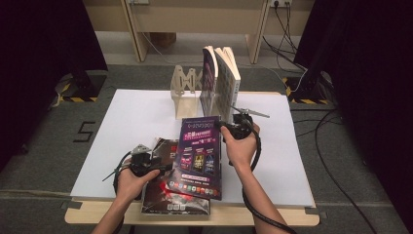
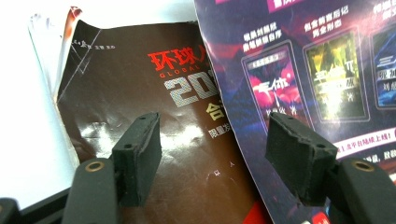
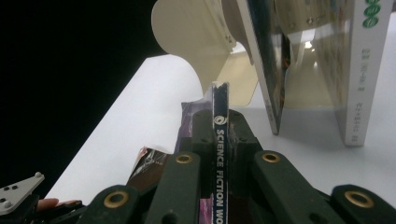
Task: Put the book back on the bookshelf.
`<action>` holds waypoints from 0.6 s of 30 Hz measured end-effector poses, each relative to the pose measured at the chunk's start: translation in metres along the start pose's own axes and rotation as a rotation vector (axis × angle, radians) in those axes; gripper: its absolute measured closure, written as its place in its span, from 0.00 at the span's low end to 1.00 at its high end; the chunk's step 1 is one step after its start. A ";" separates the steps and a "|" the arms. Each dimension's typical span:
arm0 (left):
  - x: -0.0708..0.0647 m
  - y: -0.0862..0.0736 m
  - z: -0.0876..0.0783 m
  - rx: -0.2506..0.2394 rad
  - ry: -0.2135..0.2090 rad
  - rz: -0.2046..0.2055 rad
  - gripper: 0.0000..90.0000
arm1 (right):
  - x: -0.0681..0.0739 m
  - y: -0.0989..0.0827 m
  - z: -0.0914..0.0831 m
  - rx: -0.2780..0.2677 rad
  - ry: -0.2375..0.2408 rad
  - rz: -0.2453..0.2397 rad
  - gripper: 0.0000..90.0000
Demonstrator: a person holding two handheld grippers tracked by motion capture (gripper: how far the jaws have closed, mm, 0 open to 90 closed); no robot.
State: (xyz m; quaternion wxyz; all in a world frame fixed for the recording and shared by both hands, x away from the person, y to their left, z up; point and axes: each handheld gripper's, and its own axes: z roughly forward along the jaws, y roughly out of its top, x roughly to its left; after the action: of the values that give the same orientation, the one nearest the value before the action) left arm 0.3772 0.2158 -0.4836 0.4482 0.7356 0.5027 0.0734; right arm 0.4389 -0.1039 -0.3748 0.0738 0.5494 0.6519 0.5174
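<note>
Your right gripper [image 3: 219,135] clamps purple magazine [image 1: 199,156] by its spine, tilted over dark magazine [image 1: 163,195] | left gripper [image 2: 212,154] open above both | risk: thin grip slips, magazine strikes rack [image 1: 185,92].

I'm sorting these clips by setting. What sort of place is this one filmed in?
Probably a recording lab or studio set-up, not a home: a white-topped table stands between black curtains, with hazard-taped stand feet, loose cables on grey carpet and a taped floor mark.
</note>
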 end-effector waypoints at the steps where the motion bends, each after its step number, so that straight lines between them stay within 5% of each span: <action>1: 0.000 0.000 0.000 0.001 -0.001 0.001 0.39 | 0.000 0.000 0.000 -0.006 0.000 -0.003 0.94; 18: 0.001 0.000 -0.001 0.000 -0.001 0.002 0.39 | 0.007 0.010 -0.008 -0.073 -0.004 -0.027 0.94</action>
State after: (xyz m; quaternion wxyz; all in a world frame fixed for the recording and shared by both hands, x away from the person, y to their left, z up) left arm 0.3776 0.2167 -0.4832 0.4483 0.7361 0.5018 0.0737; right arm 0.4373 -0.1049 -0.3608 0.1023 0.5385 0.6399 0.5385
